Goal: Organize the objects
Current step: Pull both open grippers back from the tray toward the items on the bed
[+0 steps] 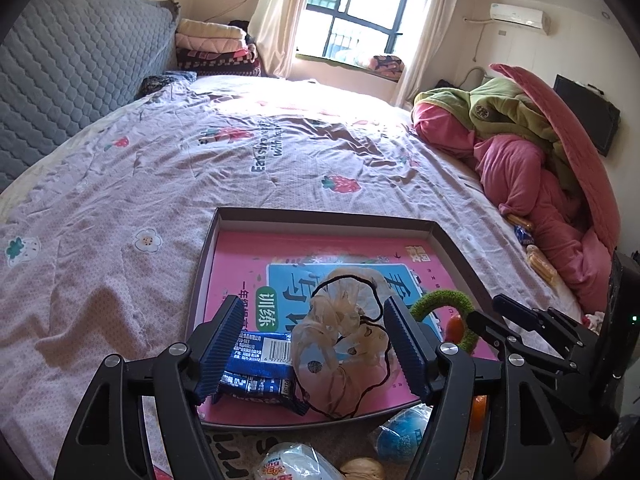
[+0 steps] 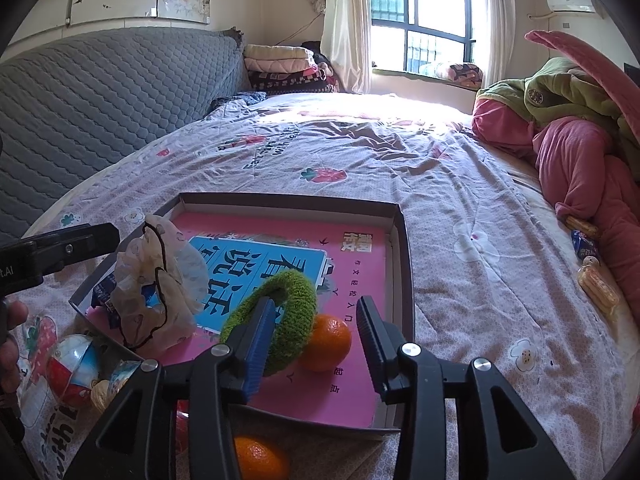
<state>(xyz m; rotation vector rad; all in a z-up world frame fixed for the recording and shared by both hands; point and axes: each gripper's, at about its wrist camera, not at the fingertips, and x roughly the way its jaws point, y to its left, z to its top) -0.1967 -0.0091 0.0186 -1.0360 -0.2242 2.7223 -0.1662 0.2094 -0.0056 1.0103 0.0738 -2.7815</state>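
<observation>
Jaws of left gripper [image 1: 314, 350] and right gripper [image 2: 316, 344] gape inside tray [image 2: 404, 280], bedspread [image 2: 460, 208] beyond its rim.

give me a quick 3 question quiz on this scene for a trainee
1. True or false: the orange in the tray touches the green ring.
2. Which lies in the tray? A) blue snack packet B) walnut C) blue egg
3. Fill in: both the left gripper and the right gripper have jaws that are ____.

Key: 1 true; 2 A; 3 open
</observation>
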